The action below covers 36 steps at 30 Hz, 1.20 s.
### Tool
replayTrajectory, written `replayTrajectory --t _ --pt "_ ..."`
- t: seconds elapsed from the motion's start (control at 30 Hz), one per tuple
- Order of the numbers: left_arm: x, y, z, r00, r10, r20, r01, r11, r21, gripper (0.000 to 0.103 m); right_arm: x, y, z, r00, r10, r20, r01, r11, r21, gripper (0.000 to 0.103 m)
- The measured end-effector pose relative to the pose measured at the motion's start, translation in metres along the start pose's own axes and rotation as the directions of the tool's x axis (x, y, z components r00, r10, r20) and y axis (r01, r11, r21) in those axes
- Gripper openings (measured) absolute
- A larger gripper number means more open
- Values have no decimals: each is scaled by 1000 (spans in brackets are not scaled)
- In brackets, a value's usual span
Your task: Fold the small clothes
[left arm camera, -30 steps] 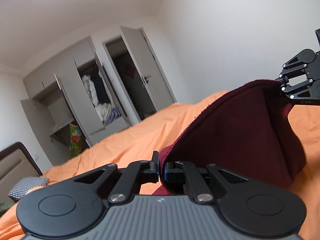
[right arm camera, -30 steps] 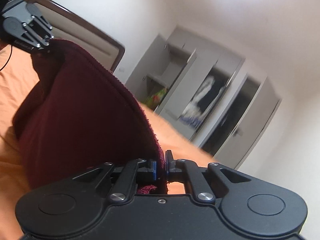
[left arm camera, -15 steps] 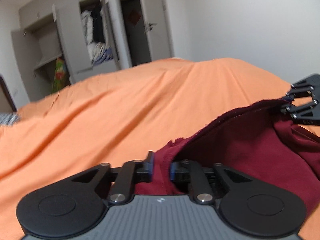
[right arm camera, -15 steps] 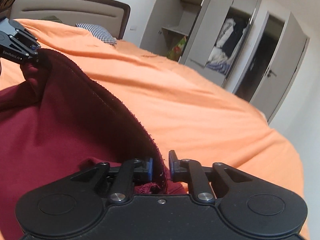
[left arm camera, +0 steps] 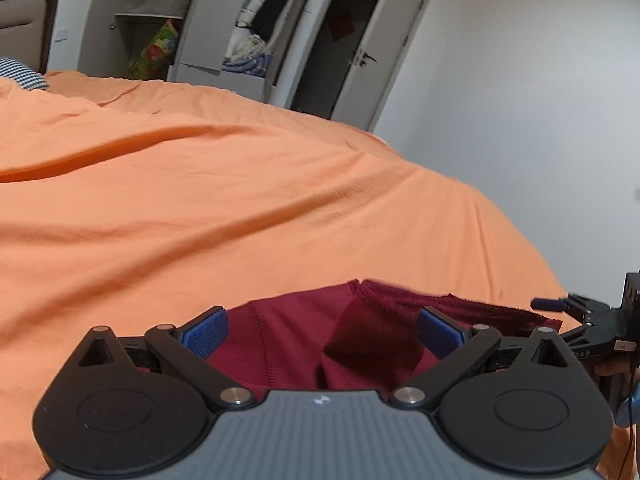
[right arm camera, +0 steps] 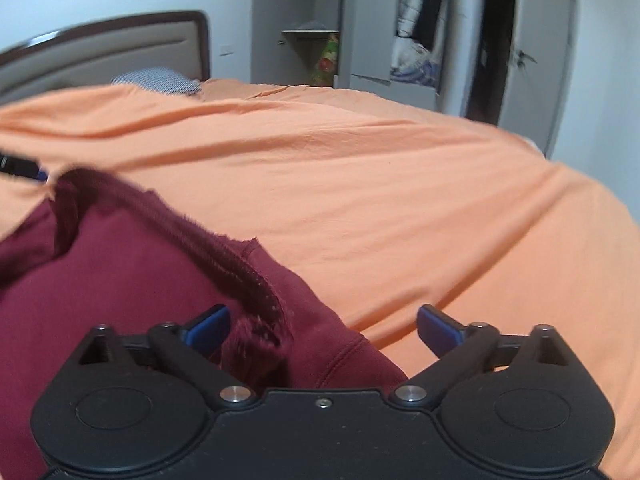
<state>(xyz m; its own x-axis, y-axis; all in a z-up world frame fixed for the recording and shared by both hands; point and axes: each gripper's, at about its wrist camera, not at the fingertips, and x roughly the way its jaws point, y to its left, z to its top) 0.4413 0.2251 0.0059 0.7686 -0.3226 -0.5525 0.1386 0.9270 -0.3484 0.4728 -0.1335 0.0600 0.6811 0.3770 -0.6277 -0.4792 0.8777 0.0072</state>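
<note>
A dark red garment [left arm camera: 360,340] lies on the orange bed sheet [left arm camera: 240,208], its folded-over edge just in front of me. My left gripper [left arm camera: 322,328] is open, its blue pads spread wide over the cloth and holding nothing. In the right wrist view the same garment [right arm camera: 120,280] fills the lower left, with a fuzzy hem running toward my right gripper [right arm camera: 324,326], which is open too, the hem lying loose by its left pad. At the right edge of the left wrist view the right gripper [left arm camera: 576,312] shows beside the garment's far corner.
The orange sheet [right arm camera: 400,184] covers the whole bed. A headboard [right arm camera: 100,52] and a checked pillow [right arm camera: 156,80] are at the far end. Grey wardrobes [left arm camera: 224,24] with open doors and clothes inside stand behind the bed, next to a dark doorway [left arm camera: 340,48].
Both grippers came down with the raised garment edge, laid it onto the rest of the cloth, and opened from shut to wide. The garment now lies flat on the bed.
</note>
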Motion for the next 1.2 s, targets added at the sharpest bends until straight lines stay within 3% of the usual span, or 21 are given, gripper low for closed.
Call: replayTrajectory --t 0.13,0.23,0.43,0.6,0.77,0.9,1.03,1.07,1.1,1.17,1.2 --pt "-17 7 -14 1000 -18 20 18 1000 -17 102 -9 -27 -5 994 109 -8 -106 977 185 102" --pt "-25 -3 -28 1000 -26 17 26 1000 -6 102 -27 -33 -8 994 110 25 -113 959 261 102" --pt "-52 -45 -71 999 46 18 -48 993 108 102 -81 -13 -33 992 49 120 -74 973 217 102" --pt "-73 -75 -107 992 127 24 -129 980 153 103 -126 21 -77 985 10 173 -45 978 203 102" --pt "-86 -96 -138 969 240 63 -248 942 226 102 -146 60 -113 980 -34 197 -3 983 185 97" --pt "-91 -108 -149 956 283 75 -292 909 297 82 -147 80 -123 976 -61 211 28 988 154 81" --pt "-100 -109 -149 958 271 97 -288 909 300 66 -145 88 -129 976 -53 211 23 990 141 70" --pt "-98 -106 -147 959 267 90 -282 914 292 63 -144 89 -129 977 -53 206 25 990 137 60" --pt "-96 -102 -145 963 257 77 -268 922 280 56 -142 90 -129 978 -51 201 24 990 136 48" --pt "-90 -93 -141 968 249 37 -251 939 234 32 -140 88 -129 980 -49 194 20 988 151 34" --pt "-87 -88 -138 969 247 16 -245 948 205 11 -139 87 -129 980 -52 194 20 986 164 23"
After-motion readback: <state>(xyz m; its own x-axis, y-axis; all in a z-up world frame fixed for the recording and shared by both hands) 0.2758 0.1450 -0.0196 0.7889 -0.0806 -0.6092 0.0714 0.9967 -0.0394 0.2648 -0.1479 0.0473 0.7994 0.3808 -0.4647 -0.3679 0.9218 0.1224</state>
